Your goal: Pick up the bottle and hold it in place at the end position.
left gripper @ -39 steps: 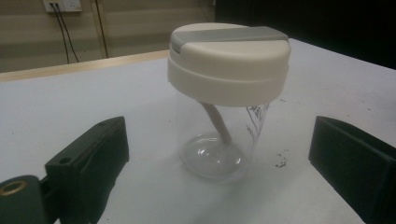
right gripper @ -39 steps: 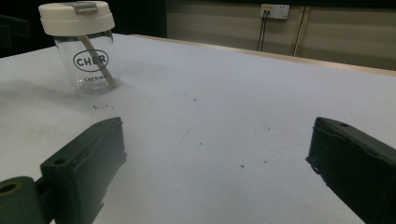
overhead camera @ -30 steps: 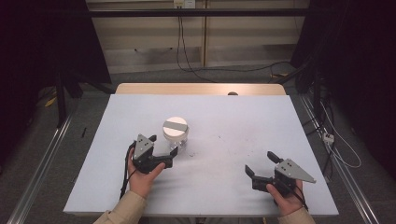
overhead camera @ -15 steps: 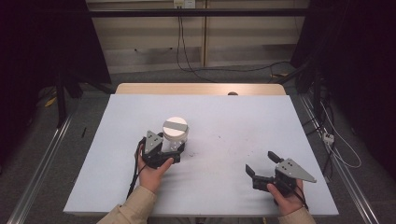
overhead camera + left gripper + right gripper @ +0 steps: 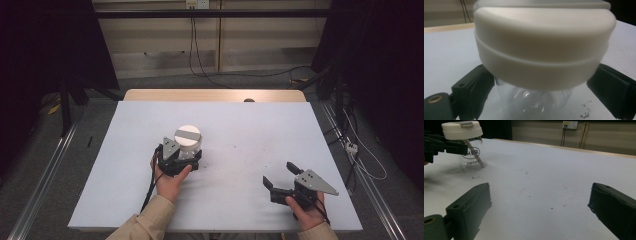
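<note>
Left tongs now around the jar, closing in.

A second ago the left tongs sat just left of the jar; now they straddle its clear body under the white lid, jaws having just been closing with the jar between them. Left gripper view puts both jaws right at the glass, but I can't tell whether the pads press yet, so I count them as spread, not pinching. Jar stands upright on the table, left of centre, same spot as before, with a stick leaning inside. Right tongs are spread and empty, parked near the front right, well apart from the jar. My read: grasp is about to land; then a lift or a hold for lid work.
</note>
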### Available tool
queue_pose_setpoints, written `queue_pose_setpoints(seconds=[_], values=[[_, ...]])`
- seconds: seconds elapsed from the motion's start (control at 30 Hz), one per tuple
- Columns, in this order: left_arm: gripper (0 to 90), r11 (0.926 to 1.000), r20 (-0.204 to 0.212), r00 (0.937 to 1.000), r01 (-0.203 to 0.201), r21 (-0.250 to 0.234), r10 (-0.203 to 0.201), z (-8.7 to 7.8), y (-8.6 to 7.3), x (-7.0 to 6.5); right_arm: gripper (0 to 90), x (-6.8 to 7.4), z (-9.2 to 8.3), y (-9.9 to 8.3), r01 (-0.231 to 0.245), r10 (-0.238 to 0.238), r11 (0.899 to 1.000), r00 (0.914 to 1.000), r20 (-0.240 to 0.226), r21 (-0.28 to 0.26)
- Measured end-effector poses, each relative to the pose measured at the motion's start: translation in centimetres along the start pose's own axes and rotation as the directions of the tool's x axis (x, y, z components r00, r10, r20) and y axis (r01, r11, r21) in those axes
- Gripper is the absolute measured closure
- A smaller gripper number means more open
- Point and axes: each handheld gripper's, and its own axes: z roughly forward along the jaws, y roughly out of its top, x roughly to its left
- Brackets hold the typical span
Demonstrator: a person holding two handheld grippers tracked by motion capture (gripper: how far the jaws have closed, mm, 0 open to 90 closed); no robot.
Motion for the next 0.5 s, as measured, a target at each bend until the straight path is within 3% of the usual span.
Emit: queue_pose_setpoints(seconds=[0.2, 0.5], values=[[10.2, 0.9997, -0.027, 0.9995, -0.017, -0.015, 0.016, 0.50, 0.22, -0.08, 3.8, -0.07, -0.05, 0.03, 0.000, 0.000, 1.000, 1.0000, 0.000, -0.004], [17.7, 0.9984, -0.019, 0.9987, -0.048, -0.028, 0.048, 0.96, 0.26, 0.34, 4.3, -0.09, 0.00, 0.04, 0.002, -0.002, 1.000, 1.0000, -0.006, -0.001]])
